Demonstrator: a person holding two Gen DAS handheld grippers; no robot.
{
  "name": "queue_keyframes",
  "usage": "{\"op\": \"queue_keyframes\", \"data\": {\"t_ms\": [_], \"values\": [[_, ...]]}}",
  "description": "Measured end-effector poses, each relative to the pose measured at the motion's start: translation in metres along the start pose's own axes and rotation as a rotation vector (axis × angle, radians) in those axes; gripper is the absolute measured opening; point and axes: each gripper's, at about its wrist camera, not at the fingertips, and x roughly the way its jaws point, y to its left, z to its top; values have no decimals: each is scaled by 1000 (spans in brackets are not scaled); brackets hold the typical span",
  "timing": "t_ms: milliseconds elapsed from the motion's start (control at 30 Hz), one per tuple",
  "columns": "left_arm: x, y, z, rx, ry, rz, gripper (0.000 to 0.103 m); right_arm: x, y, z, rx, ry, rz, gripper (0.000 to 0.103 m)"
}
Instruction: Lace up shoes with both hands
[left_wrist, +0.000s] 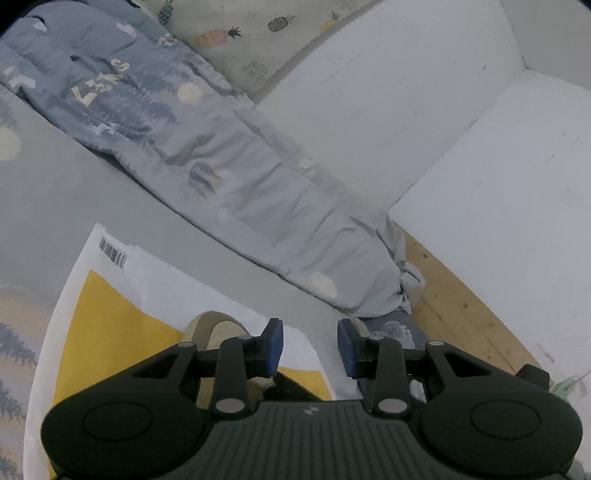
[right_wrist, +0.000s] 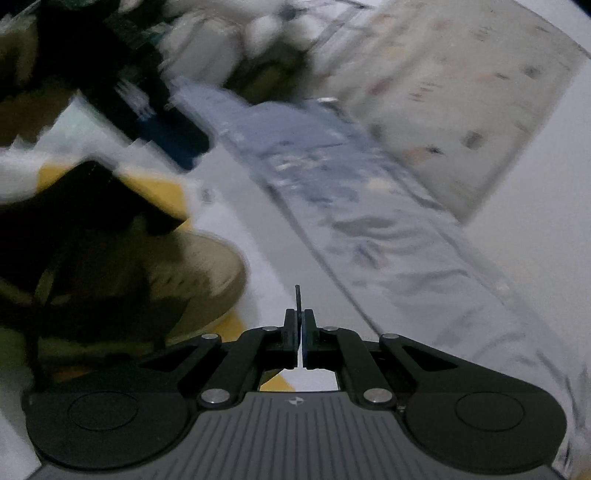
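My left tool (left_wrist: 310, 347) stands apart, empty, above the shoe (left_wrist: 218, 332) on the bed. My right tool (right_wrist: 300, 325) is clamped on the lace tip (right_wrist: 297, 299); the limp cord is best pinched at its stiff end.
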Motion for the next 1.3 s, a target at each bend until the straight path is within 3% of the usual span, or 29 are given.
{"op": "queue_keyframes", "data": {"t_ms": [200, 467, 1300], "values": [[-1, 3, 1, -3, 3, 5, 30, 19, 23, 1, -241, -2, 105, 2], [1, 11, 2, -21, 11, 16, 30, 35, 35, -2, -402, -7, 189, 2], [4, 12, 4, -33, 18, 14, 30, 40, 18, 1, -537, -17, 287, 2]]}}
